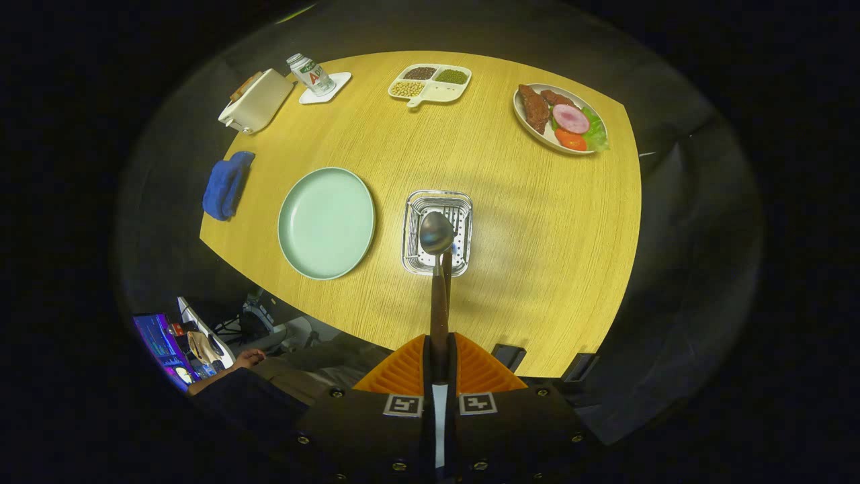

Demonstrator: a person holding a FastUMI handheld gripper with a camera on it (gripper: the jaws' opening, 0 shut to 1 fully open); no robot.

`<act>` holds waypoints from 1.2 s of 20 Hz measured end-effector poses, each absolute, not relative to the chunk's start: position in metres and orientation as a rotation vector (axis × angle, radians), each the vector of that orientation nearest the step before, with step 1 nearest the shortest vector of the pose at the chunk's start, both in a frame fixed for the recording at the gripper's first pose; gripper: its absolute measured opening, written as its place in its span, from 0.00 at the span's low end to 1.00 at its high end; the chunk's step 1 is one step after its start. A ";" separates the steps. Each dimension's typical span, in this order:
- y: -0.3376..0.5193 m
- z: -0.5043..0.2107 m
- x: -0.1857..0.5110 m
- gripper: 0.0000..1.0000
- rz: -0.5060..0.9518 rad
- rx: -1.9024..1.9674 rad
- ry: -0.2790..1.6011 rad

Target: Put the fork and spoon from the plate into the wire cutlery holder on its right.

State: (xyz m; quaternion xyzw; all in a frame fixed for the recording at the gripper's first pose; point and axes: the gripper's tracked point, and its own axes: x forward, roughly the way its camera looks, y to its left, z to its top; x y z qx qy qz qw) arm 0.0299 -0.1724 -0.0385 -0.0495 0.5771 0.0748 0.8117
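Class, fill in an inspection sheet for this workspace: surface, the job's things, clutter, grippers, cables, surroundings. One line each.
Surface: wooden table, lit and bare in the middle.
Job's things: green plate with nothing on it; wire cutlery holder to its right; spoon held handle-first, bowl in line with the holder. Fork: cannot tell where it is.
Clutter: toaster, bottle on a coaster, blue cloth, divided tray of beans, plate of food, all beyond the holder.
Grippers: hand-held gripper shut on the spoon's handle.
Cables: dark cables below the table's near edge, too dim to trace.
Surroundings: lit screen, a person's hand.
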 end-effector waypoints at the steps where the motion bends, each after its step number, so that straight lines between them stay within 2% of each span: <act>1: -0.173 -0.041 0.033 0.06 0.157 -0.117 1.240; 12: -0.164 -0.062 0.057 0.05 0.160 -0.150 1.330; 14: -0.162 -0.059 0.063 0.10 0.156 -0.139 1.311; 17: -0.164 -0.049 0.068 0.15 0.122 -0.117 1.236; 18: -0.166 -0.041 0.067 0.24 0.109 -0.114 1.204; 20: -0.160 -0.026 0.064 0.33 0.106 -0.077 1.113; 24: -0.130 0.012 0.056 0.33 0.122 -0.025 0.836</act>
